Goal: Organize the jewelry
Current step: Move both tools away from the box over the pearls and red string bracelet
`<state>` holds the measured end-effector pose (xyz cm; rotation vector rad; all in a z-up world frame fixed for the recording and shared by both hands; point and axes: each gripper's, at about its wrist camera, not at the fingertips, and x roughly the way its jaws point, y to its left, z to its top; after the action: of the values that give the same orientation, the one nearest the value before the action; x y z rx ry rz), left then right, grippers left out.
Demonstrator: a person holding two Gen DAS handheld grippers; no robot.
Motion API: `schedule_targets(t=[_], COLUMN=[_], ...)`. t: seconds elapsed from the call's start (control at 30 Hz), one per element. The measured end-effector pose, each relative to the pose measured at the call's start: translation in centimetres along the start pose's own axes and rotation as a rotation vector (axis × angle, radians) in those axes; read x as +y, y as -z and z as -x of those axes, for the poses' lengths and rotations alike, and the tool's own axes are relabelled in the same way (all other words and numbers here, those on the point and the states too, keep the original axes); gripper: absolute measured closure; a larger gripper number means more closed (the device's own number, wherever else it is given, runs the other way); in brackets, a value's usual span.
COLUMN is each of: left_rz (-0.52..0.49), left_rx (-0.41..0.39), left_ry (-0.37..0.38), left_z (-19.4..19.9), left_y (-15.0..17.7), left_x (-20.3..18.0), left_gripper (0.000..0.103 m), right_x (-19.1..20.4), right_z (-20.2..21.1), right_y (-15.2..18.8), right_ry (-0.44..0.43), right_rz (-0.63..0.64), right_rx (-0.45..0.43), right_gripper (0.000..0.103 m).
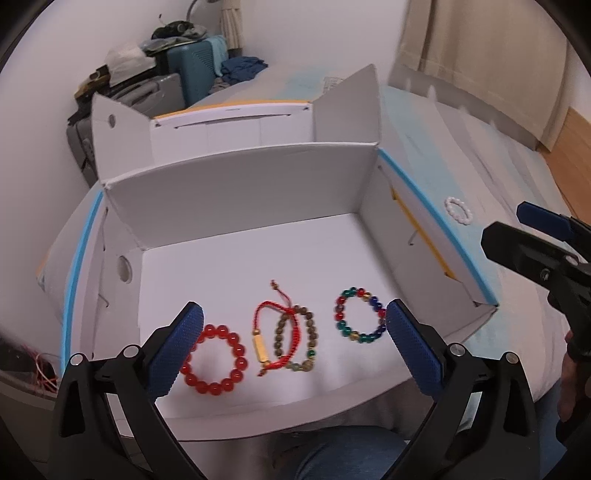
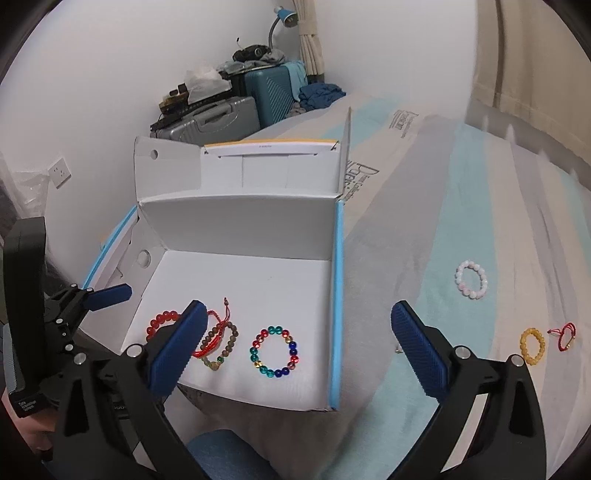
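An open white cardboard box (image 1: 240,192) (image 2: 236,221) lies on the bed. On its floor lie a red bead bracelet (image 1: 214,360) (image 2: 160,319), a red cord bracelet (image 1: 275,332) tangled with a brown bead bracelet (image 1: 308,341) (image 2: 221,345), and a multicoloured bead bracelet (image 1: 360,314) (image 2: 275,350). Outside the box on the bedsheet lie a white bead bracelet (image 1: 458,209) (image 2: 472,278), a yellow bead bracelet (image 2: 532,345) and a small red cord bracelet (image 2: 565,335). My left gripper (image 1: 295,343) is open and empty over the box front. My right gripper (image 2: 295,343) is open and empty above the box's right wall.
The bedsheet (image 2: 461,192) has pale blue and grey stripes. Suitcases (image 2: 236,107) piled with clothes stand by the wall behind the box, with a blue lamp (image 2: 286,16) above. The box's back flaps (image 1: 347,107) stand upright. A blue-jeaned knee (image 1: 340,454) is below the box.
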<state>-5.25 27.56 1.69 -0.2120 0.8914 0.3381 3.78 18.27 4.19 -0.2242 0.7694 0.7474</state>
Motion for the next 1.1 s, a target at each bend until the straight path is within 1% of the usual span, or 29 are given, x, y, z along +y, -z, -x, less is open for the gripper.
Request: schedule_targets(t=[0.4,0.57,0.73,0.97,1.1], left_rz=[-0.057,-0.082,-0.121,-0.186,-0.207], left_rx=[-0.033,-0.045,-0.053,-0.051,-0.042], left_ry=[0.034,0.064,0.111,0.157,0.177], left_z=[1.4,1.7,1.5,0.6,-0.2], left_y=[-1.0,-1.7,-2.2,-2.7,-3.0], left_x=[-4.2,-6.8,-10.2,-15.1,-17.2], left_gripper=[0.006,0.006,0.006,0.006,0.006], right_x=[-4.0,-6.4,-9.9,-15.4,-18.3], right_z=[2.9,4.1,5.7,7.8,8.7], right_y=[0.6,1.1,2.1,3.9,4.8], right_ry=[0.038,0.070,0.115,0.185,0.221], right_rz=[-0.053,-0.077,-0.110,-0.182,-0.215], right_rx=[-0.032,-0.035,-0.035,-0.029,-0.023], right_gripper=[0.007,0.007,0.007,0.007,0.007])
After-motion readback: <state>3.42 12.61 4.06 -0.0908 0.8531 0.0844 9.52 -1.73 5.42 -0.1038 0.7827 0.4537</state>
